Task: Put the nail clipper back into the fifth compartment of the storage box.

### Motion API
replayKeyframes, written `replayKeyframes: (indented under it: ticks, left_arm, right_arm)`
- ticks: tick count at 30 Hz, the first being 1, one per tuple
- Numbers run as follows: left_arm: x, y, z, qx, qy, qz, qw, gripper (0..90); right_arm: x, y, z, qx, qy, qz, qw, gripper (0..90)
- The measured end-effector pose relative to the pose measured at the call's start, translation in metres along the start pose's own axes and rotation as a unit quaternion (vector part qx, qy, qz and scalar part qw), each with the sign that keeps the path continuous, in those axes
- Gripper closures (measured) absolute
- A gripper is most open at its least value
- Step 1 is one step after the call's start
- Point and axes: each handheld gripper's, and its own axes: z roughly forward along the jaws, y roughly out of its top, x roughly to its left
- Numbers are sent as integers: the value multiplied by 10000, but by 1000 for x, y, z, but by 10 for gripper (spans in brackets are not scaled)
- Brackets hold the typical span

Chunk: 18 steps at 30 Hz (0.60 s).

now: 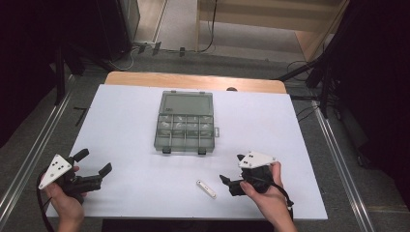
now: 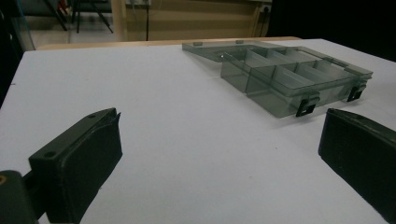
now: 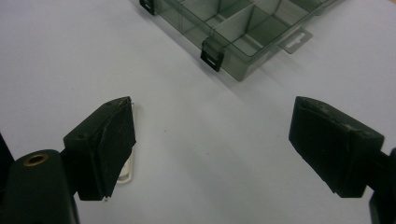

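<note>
Right hand-held gripper [image 1: 231, 170] sits at the near right of the white surface [image 1: 125, 121], jaws spread wide and holding nothing. I see the small white flat oblong piece [image 1: 206, 189] lying just to its left, partly tucked behind one jaw in the right gripper view [image 3: 127, 173]. My left hand-held gripper [image 1: 95, 162] waits at the near left, also wide and empty. Farther off, mid-surface, the smoky transparent plastic compartment box [image 1: 186, 126] lies with its lid flat open. I judge the piece is the next pick: I would swing the right jaws over it, square them across its narrow sides, lower until they nearly touch the surface, then close gently so it cannot skate away.
</note>
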Motion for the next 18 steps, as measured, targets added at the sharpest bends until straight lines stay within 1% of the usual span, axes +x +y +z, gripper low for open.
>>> replayKeyframes:
  ticks: [4, 6, 9, 11, 13, 14, 15, 16, 18]
  left_arm:
    - [0, 0, 0, -1, -1, -2, 10000, 0]
    - [0, 0, 0, -2, -5, -3, 10000, 0]
    - [0, 0, 0, -8, -4, -1, 10000, 0]
    - [0, 0, 0, -12, -8, -7, 10000, 0]
    - [0, 0, 0, -11, -10, -5, 10000, 0]
    - [0, 0, 0, -11, -10, -5, 10000, 0]
    - [0, 0, 0, -8, -8, -9, 10000, 0]
    - [0, 0, 0, -8, -8, -9, 10000, 0]
    - [1, 0, 0, -8, -8, -14, 10000, 0]
  right_arm:
    - [6, 4, 7, 108, 128, -54, 9998, 171]
    - [10, 5, 10, 166, 154, -45, 9997, 199]
    - [15, 8, 17, 317, 152, -76, 9994, 274]
    - [19, 9, 21, 346, 169, -63, 9992, 336]
    - [21, 10, 24, 364, 127, -89, 9992, 394]
    - [23, 11, 26, 385, 86, -20, 9992, 422]
    - [25, 11, 28, 384, 31, -9, 9993, 453]
    - [25, 11, 28, 384, 31, -9, 9993, 453]
    - [28, 13, 33, 527, 129, 12, 9985, 544]
